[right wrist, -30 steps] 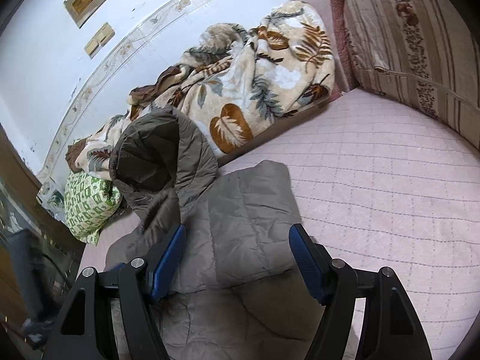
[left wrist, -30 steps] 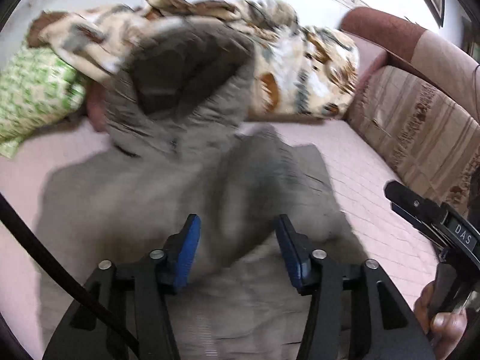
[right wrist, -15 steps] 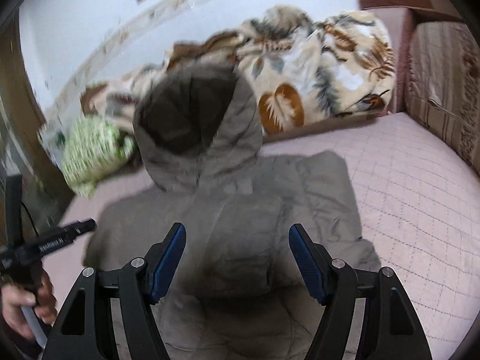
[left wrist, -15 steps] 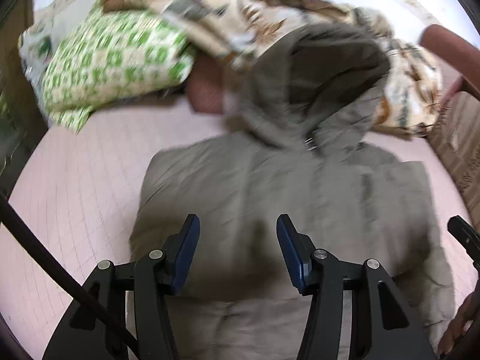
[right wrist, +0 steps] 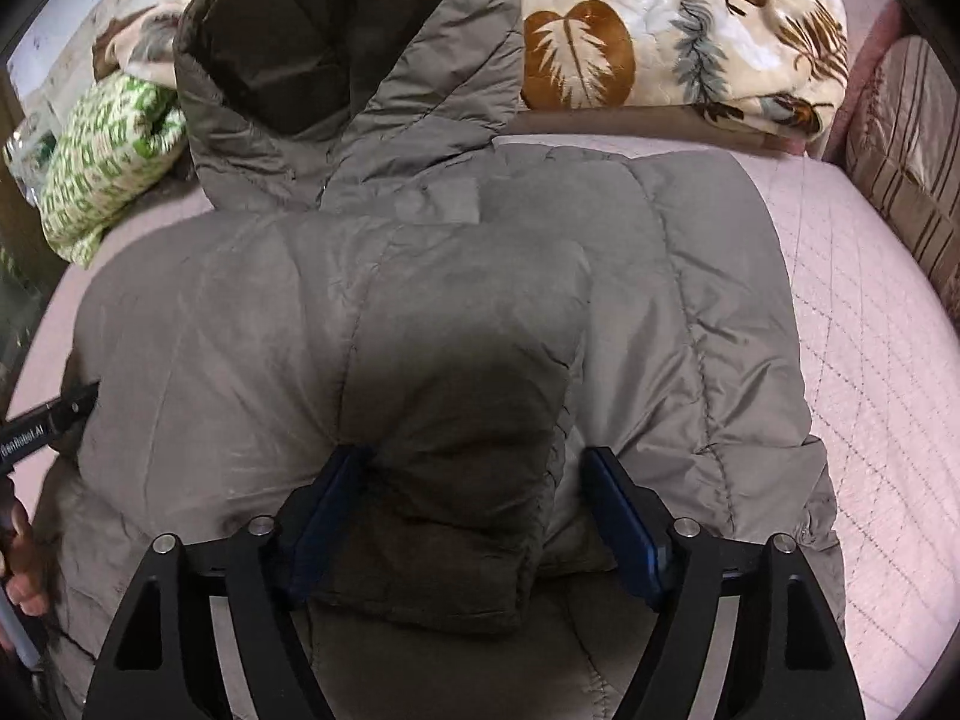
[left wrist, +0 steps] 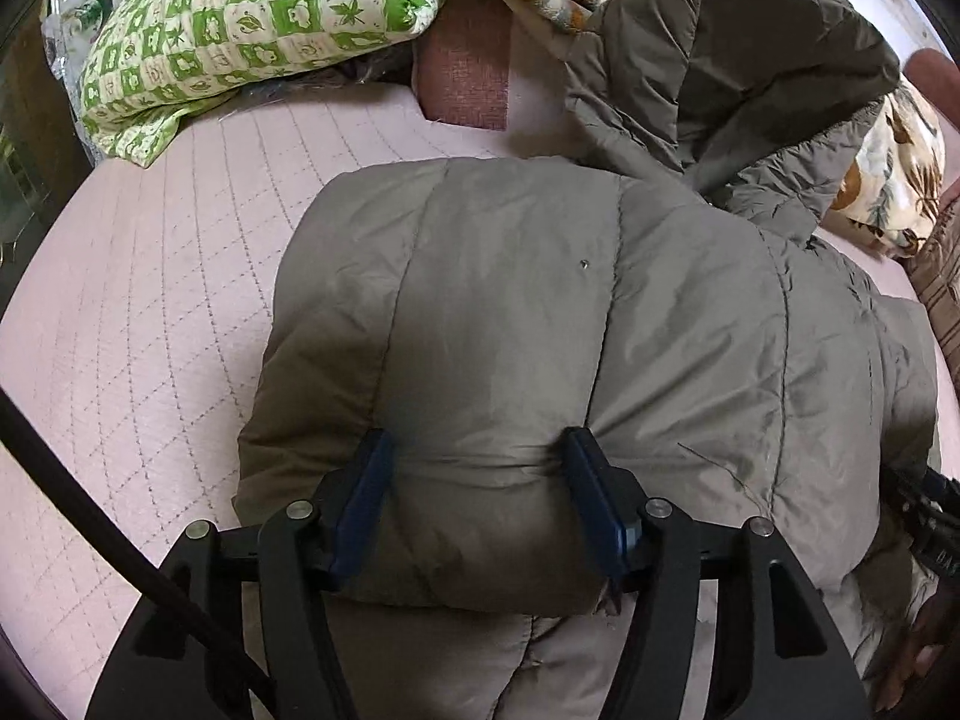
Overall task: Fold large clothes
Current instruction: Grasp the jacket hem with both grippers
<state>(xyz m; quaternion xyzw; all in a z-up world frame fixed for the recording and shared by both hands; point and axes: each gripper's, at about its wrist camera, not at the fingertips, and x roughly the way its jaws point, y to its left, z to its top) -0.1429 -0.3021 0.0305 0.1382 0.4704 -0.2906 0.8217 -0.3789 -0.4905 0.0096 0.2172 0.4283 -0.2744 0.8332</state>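
- Puffer jacket point(left wrist: 540, 312) lies flat on the pink quilted bed point(left wrist: 150, 300), hood point(left wrist: 738, 60) at the far end, propped against the leaf-print blanket point(right wrist: 684, 30). Long axis runs straight away from both cameras, hem end nearest.
- A folded-over panel (looks like a sleeve or side flap) lies on top of the body; its near edge lies right at both sets of fingers.
- Left gripper point(left wrist: 480, 510): fingers point(left wrist: 360, 492) spread wide, straddling the puffy folded edge, one pad against each side. Not clamped – the fabric bulges between them uncompressed.
- Right gripper point(right wrist: 474, 516): same posture, wide apart. Left pad touches the darker folded panel point(right wrist: 450, 420); right pad sits just beside its edge, a gap visible.
- Neither is actually holding anything; both are pressed down on or into the jacket.
- Left is over the jacket's left half, right over the centre-right. In each view the other hand's tool shows at the frame edge, so they're near each other, side by side.
- Judgement: the side folds look done; what's left is the lengthwise fold, hem toward hood. That means closing on the near edge and carrying it away along the long axis.
- Risk: puffy fill is slippery and springy, so a shallow bite may slip off.
- Green checked pillow point(left wrist: 240, 18) sits far left, well apart from the jacket.
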